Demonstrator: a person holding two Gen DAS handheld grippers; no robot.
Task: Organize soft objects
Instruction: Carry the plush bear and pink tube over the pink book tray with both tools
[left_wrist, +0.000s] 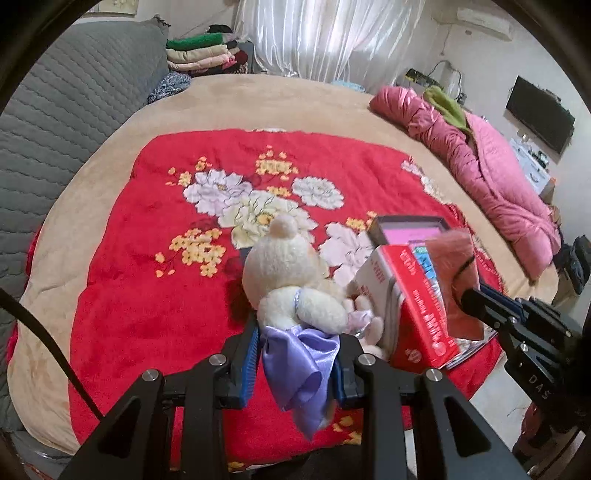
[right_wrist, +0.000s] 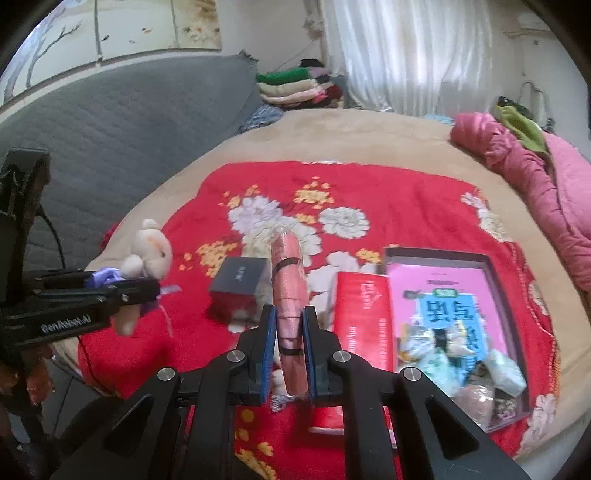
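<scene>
My left gripper (left_wrist: 295, 354) is shut on a cream plush bear (left_wrist: 284, 273) with a purple satin dress, held above the red floral blanket (left_wrist: 147, 258). The bear also shows at the left of the right wrist view (right_wrist: 147, 254). My right gripper (right_wrist: 290, 325) is shut on a rolled pink cloth in clear wrap (right_wrist: 290, 284) tied with black bands. The roll also shows in the left wrist view (left_wrist: 458, 280), with the right gripper (left_wrist: 476, 295) coming in from the right.
A red box (right_wrist: 364, 314) and an open box (right_wrist: 506, 280) with a pink book and small packets lie on the blanket. A small dark box (right_wrist: 238, 282) sits left of the roll. A pink quilt (left_wrist: 495, 173), folded clothes (left_wrist: 203, 55) and a grey headboard (left_wrist: 74, 110) surround the bed.
</scene>
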